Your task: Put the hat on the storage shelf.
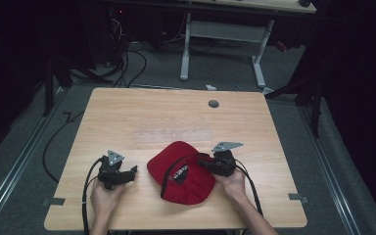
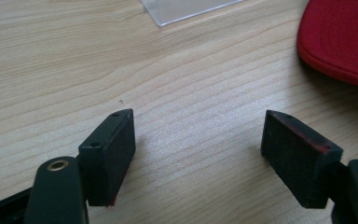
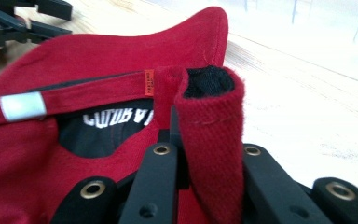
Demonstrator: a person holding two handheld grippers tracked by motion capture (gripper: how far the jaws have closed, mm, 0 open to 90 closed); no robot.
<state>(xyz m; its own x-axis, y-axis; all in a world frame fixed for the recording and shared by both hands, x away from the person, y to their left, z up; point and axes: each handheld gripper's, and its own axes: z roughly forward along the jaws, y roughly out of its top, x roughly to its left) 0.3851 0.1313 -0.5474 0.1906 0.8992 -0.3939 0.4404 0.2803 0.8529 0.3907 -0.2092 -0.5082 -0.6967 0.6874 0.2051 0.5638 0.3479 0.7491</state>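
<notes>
A red cap [image 1: 181,172] lies upside down at the front middle of the wooden table [image 1: 127,117], its black lining and white lettering showing. My right gripper [image 1: 206,164] is at the cap's right edge, shut on a fold of its red rim [image 3: 212,140], which sticks up between the jaws. The cap's strap with an orange tag [image 3: 149,81] runs across the opening. My left gripper [image 1: 132,172] rests on the table left of the cap, open, with bare wood between its pads [image 2: 114,149]. The cap's edge [image 2: 340,42] shows at its upper right.
A clear plastic sheet [image 1: 174,134] lies flat on the table behind the cap. A round grommet hole [image 1: 213,104] sits near the far edge. Beyond the table stand a white desk frame [image 1: 225,44] and cables on the floor.
</notes>
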